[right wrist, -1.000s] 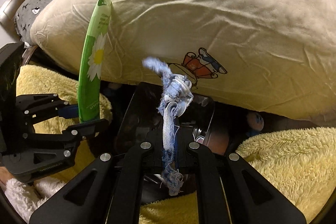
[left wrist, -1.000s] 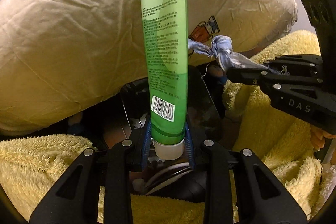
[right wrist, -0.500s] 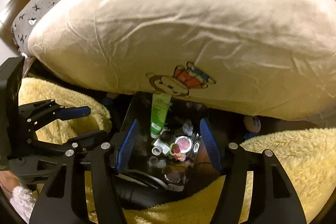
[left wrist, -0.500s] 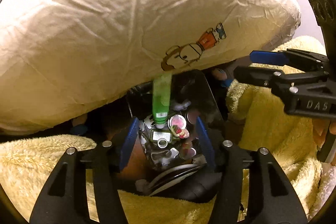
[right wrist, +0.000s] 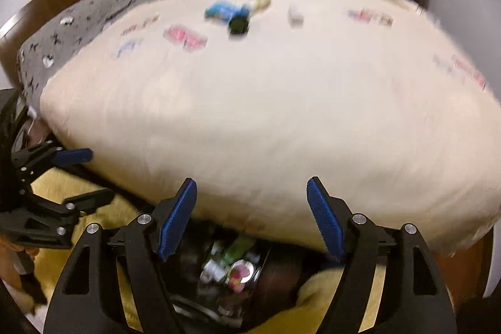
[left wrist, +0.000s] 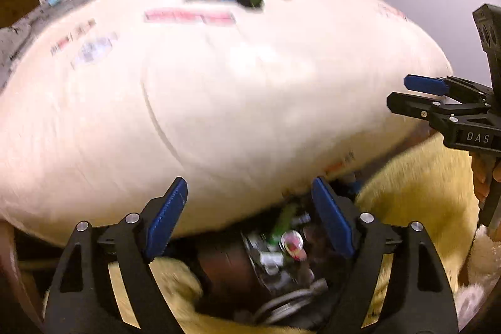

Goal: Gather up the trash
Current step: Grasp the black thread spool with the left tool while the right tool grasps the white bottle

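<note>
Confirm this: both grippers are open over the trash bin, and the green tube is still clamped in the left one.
Wrong on the tube. The left gripper is empty, jaws just opened; the green tube lies in the trash bin, as the left wrist view shows. The right gripper is open too.

left hand-held gripper (left wrist: pixel 249 218) just opened, empty | green tube (left wrist: pixel 281 221) in bin (left wrist: pixel 225 265)

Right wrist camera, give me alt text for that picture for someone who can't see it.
The right gripper hangs open and empty above a dark trash bin holding a green tube and small litter. Behind it bulges a large cream pillow with a few blurred small objects on top; the open left gripper shows at left over a yellow fleece blanket.
</note>
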Demonstrator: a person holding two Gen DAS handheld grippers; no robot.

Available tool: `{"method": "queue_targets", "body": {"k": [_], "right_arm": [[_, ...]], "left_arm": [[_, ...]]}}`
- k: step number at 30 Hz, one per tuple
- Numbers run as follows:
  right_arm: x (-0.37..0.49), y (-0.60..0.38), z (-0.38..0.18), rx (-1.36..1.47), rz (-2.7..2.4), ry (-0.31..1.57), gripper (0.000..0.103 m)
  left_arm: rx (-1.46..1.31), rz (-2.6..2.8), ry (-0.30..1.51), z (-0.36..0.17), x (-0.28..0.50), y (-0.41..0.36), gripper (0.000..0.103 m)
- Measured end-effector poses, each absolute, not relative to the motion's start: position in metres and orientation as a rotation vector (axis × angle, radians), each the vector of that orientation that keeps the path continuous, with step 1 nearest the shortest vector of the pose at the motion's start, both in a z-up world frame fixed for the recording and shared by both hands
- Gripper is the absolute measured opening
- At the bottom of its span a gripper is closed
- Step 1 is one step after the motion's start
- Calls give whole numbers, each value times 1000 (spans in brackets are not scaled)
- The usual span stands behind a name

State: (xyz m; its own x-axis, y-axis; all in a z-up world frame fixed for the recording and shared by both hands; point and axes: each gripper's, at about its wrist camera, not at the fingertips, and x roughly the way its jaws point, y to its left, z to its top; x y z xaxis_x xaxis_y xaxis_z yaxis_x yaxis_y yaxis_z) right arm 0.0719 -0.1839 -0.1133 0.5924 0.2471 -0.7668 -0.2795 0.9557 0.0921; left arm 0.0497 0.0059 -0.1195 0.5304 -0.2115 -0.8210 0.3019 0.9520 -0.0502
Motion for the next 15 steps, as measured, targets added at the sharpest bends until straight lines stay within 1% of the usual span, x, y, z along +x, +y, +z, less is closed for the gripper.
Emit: {"method": "queue_targets", "body": {"k": [4, 13, 15], "right_arm": [[105, -191, -98, -26, 283, 844, 74], [208, -188, -99, -19, 208, 845, 73], [226, -187, -99, -10, 212, 857, 66]], "left_arm": [[86, -279, 930, -104, 83, 10, 77], [91, -265, 951, -104, 155, -11, 77], [97, -262, 945, -103, 169, -18, 77]]}}
